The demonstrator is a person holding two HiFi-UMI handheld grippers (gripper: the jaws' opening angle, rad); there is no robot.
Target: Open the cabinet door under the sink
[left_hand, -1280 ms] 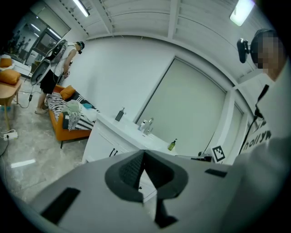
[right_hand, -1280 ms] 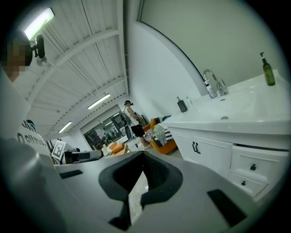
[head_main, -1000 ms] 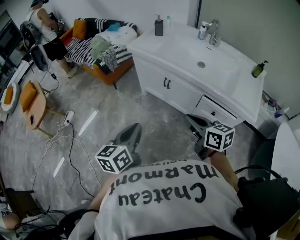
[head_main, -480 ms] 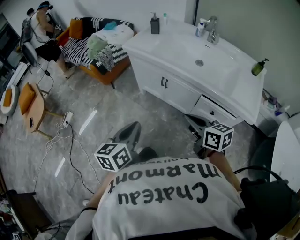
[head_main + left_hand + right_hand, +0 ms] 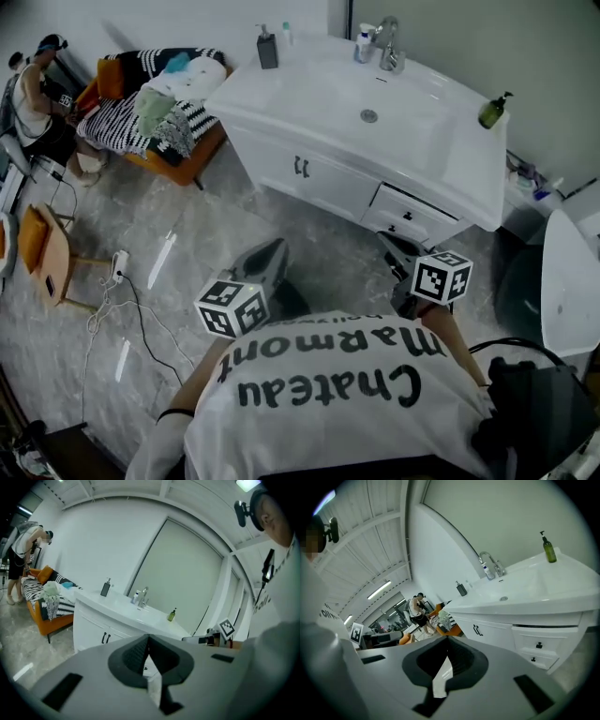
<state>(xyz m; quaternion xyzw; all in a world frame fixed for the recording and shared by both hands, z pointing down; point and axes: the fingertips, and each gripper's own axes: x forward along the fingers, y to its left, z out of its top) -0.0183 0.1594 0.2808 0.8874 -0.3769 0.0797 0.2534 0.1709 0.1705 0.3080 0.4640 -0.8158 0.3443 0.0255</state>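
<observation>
The white vanity (image 5: 281, 150) with its sink (image 5: 369, 115) stands ahead of me. Its double cabinet door (image 5: 323, 178) is closed, with two dark handles (image 5: 301, 168) side by side. Those handles (image 5: 105, 638) also show in the left gripper view, and again in the right gripper view as handles (image 5: 477, 630). My left gripper (image 5: 272, 251) is shut and empty, well short of the door above the floor. My right gripper (image 5: 392, 242) is also shut and empty, near the two closed drawers (image 5: 409, 217) at the right.
A soap dispenser (image 5: 267, 49), a faucet (image 5: 387, 47) and a green bottle (image 5: 493, 111) stand on the vanity top. A sofa piled with clothes (image 5: 150, 112) lies left of it. A person (image 5: 37, 103) stands far left. Cables (image 5: 122, 281) trail across the floor.
Both grippers have moved forward toward the vanity, staying shut. The vanity now sits further left in the head view.
</observation>
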